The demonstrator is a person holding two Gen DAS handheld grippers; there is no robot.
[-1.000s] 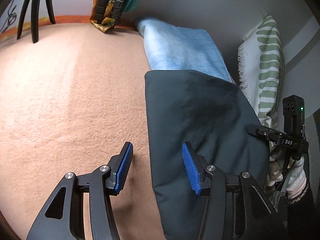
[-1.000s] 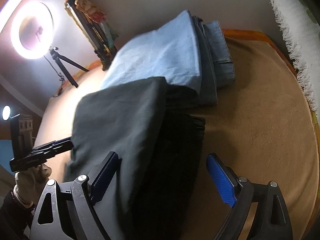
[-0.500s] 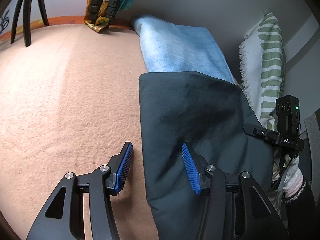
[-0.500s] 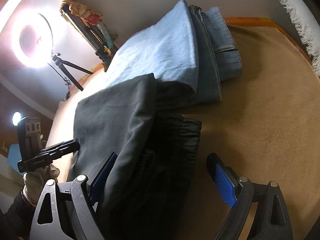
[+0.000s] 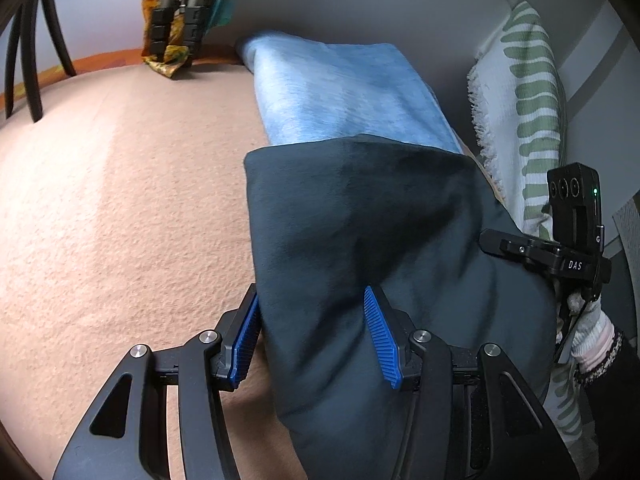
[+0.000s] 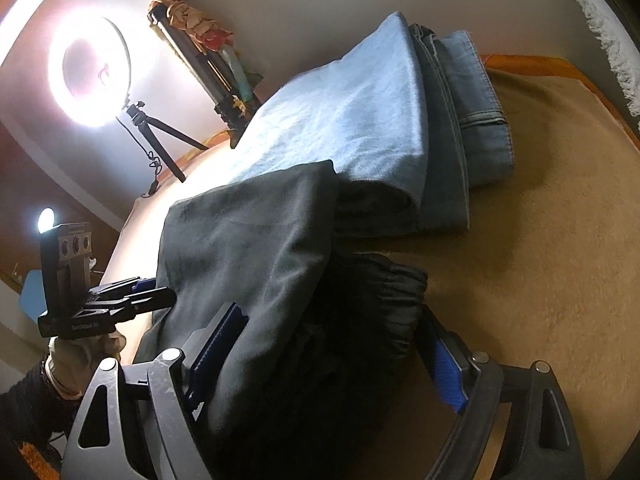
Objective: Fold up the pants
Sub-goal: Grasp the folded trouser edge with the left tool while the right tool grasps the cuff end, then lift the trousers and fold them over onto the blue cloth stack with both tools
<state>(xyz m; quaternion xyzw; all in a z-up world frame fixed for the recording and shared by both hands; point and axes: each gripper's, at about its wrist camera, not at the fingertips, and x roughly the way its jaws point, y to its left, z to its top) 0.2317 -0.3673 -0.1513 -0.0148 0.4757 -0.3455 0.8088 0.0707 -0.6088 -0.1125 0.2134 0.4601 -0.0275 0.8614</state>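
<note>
Peach carpet-like surface [image 5: 120, 208] under a grey wall, ring light [image 6: 90, 70] on tripod at far side, fringed green-striped cloth [image 5: 520, 92] to the right. Folded light-blue jeans [image 6: 360, 112] stacked at the back. Dark pants [image 5: 360, 240] in front of them, far edge overlapping the jeans, top layer folded over, gathered waistband [image 6: 392, 280] visible underneath. Compared with a second ago: both grippers pushed forward onto the garment. Left gripper [image 5: 312, 336] wide, now straddling the pants' left edge, cloth between the pads, not pinched. Right gripper [image 6: 340, 360] wide, now around the bunched near end by the waistband, no clamp yet. Probably setting up a two-point grasp for the next fold or a lift onto the stack; closing on all layers matters, else the fold slips open.
</note>
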